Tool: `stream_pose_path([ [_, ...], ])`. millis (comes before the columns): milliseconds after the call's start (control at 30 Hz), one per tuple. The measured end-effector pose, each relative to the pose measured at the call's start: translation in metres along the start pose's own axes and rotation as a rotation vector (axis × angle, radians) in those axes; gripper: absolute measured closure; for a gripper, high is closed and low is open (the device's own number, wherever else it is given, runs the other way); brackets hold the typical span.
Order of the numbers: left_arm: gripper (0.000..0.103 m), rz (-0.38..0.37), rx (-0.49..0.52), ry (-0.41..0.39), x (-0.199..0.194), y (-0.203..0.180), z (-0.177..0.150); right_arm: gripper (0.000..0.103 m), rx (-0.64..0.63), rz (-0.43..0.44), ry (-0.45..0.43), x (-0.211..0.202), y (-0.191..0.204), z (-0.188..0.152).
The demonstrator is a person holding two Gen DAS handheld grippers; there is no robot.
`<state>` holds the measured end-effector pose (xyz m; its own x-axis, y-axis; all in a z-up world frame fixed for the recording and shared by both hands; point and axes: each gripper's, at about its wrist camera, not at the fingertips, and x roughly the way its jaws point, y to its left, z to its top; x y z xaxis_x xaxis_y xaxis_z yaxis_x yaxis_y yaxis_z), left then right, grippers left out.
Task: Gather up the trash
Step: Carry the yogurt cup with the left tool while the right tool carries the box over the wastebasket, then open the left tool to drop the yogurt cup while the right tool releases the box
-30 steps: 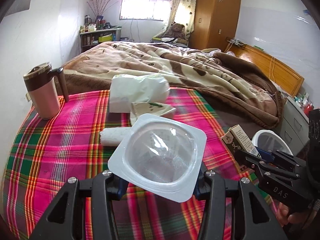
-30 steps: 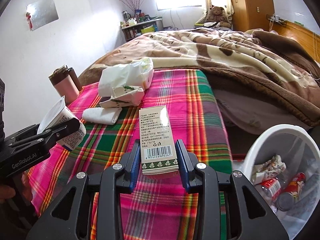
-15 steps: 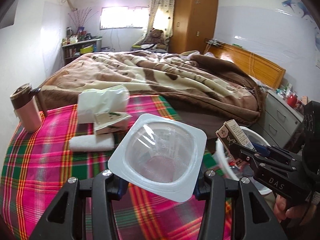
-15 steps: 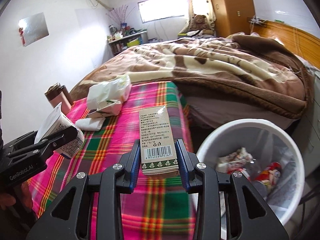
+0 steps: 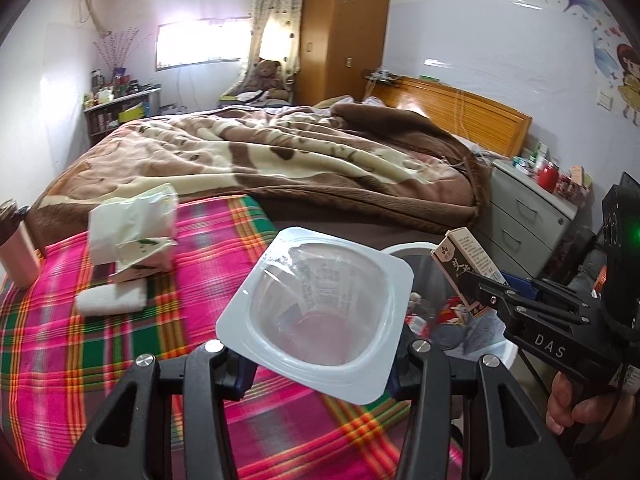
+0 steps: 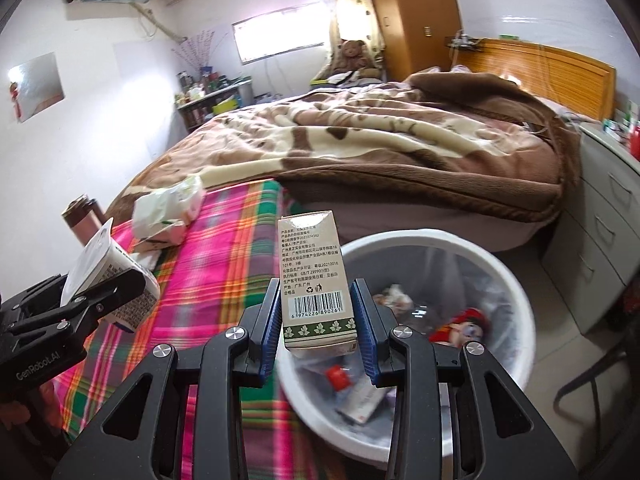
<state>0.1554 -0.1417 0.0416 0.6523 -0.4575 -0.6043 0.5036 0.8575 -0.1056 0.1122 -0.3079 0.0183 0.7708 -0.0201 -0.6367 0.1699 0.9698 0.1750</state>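
Nearest in the left wrist view: left gripper [image 5: 316, 364], fingers [image 5: 232, 368] clamped on an empty clear plastic cup [image 5: 320, 312], its square white rim tilted toward the lens, held above the edge of the plaid-covered desk [image 5: 80, 340]. Nearest in the right wrist view: right gripper [image 6: 318, 320], blue-padded fingers [image 6: 270, 320] closed on a small carton [image 6: 314, 280], barcode side facing the camera, upright, held over the near rim of the white trash bin [image 6: 516, 292]. Inside the bin: a red can, crumpled paper, other scraps. Bin on the floor just beside the desk's right edge. At the right edge of the left view: a hand [image 5: 576, 408] on the right gripper's grip. Farther on the desk: a folded white cloth [image 5: 110, 298], a torn white tissue pack [image 5: 132, 224], a pink mug [image 5: 16, 252] with a dark lid at the left edge. Beyond: a bed [image 6: 380, 152] under a brown and cream blanket, a grey drawer unit [image 5: 528, 216] beside it, a wooden wardrobe [image 5: 344, 32], a teddy bear [image 6: 354, 56] under the window.
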Motion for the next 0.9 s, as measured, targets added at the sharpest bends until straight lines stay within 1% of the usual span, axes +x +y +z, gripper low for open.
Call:
stream_pose_path([
  [267, 0.052, -0.072, 0.033, 0.033, 0.019, -0.040, 0.002, 0.068, 0.047, -0.086, 0.007, -0.005, -0.038, -0.004],
  [500, 0.052, -0.111, 0.058, 0.062, 0.036, -0.068, 0.003, 0.068, 0.073, -0.118, 0.028, -0.002, -0.058, -0.010],
  [900, 0.052, -0.130, 0.092, 0.094, 0.054, -0.098, 0.004, 0.068, 0.095, -0.145, 0.069, 0.003, -0.080, -0.016],
])
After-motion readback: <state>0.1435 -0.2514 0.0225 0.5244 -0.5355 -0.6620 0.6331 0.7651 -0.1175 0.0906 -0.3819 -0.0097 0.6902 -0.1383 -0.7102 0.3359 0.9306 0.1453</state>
